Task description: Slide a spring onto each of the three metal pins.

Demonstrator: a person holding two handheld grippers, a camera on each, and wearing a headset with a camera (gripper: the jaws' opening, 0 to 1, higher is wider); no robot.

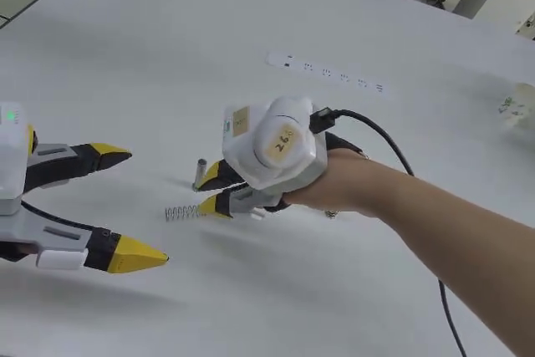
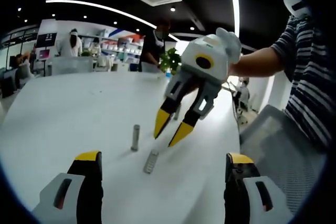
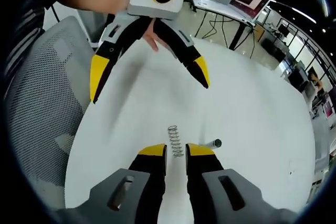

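Off to the left, the left gripper (image 1: 144,206) hangs wide open; the spring (image 1: 182,212) lies flat, its end between the near-shut jaws of the right gripper (image 1: 205,196) (gripped or not, unclear), so pinch squarely and aim its bore over the upright pin (image 1: 201,173) just beside.

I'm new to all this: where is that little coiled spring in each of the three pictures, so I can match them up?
Head view: the spring lies left of centre, slightly below the middle.
Left gripper view: below centre, slightly left.
Right gripper view: centre, a little below the middle.
Shared landmark: the metal pin, close beside the spring in all three.
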